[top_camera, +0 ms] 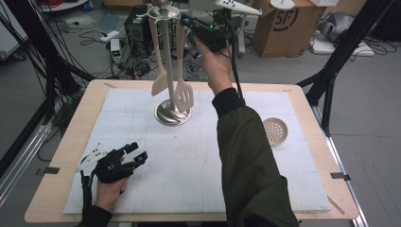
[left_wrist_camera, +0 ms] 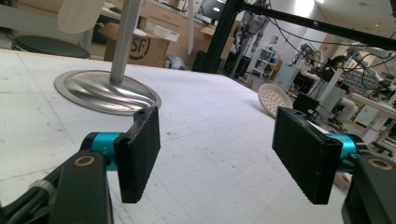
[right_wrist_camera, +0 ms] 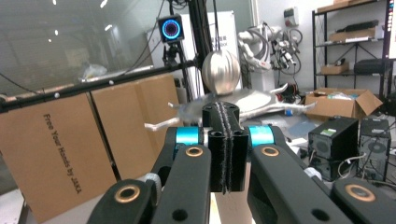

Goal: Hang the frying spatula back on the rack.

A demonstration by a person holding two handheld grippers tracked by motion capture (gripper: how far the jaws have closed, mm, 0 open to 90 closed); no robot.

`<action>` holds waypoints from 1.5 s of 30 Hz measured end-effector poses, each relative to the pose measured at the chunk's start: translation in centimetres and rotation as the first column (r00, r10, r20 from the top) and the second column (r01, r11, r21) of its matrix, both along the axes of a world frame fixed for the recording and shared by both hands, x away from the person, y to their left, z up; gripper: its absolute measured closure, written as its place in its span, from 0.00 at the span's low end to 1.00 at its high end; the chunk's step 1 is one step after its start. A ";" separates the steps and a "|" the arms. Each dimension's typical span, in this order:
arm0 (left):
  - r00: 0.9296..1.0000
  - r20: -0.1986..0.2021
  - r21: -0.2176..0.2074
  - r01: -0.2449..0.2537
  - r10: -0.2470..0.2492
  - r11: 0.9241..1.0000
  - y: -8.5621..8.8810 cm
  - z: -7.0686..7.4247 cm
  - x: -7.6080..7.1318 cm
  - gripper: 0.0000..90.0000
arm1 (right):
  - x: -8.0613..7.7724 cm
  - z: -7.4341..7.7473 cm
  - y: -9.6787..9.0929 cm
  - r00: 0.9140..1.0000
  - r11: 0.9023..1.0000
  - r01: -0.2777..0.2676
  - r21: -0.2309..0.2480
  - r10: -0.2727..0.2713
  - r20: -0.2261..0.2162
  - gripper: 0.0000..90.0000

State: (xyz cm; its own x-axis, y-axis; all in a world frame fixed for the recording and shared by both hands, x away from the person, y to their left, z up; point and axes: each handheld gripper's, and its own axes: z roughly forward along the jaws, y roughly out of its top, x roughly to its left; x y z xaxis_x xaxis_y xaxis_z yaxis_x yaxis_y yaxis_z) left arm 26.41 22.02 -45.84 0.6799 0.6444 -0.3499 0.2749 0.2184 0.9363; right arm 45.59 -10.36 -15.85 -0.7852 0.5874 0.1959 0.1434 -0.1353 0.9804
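A tall polished steel utensil stand [top_camera: 169, 61] with a round dished base stands upright toward the far middle of the white padded mat [top_camera: 156, 184] that covers the pale wooden table [top_camera: 52, 189]. Two cream plastic utensils hang from its top hooks: a spoon [top_camera: 157, 71] on the left and a slotted turner [top_camera: 183, 90] beside it, its blade low over the base. The right gripper [top_camera: 185, 21] is raised to the top of the stand, just beside the turner's handle; in the right gripper view its jaws are pressed flat together, and whether anything thin is caught between them I cannot tell. The left gripper [top_camera: 137, 153] rests low on the mat near the table's front left, jaws spread wide and holding nothing. A round cream perforated disc [top_camera: 275, 130] lies on the mat to the right, well apart from the stand.
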 end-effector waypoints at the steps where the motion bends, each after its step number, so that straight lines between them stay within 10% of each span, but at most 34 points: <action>1: 1.000 0.001 -0.001 0.000 0.000 1.000 0.0 0.0 0.0 0.36 | 0.0 0.1 0.0 1.000 1.000 0.005 0.008 -0.005 0.005 1.00; 45: 1.000 0.003 0.011 0.002 -0.002 1.000 -0.1 0.0 -0.1 0.36 | -0.6 -2.2 -3.1 0.997 0.995 0.074 0.066 -0.076 0.028 1.00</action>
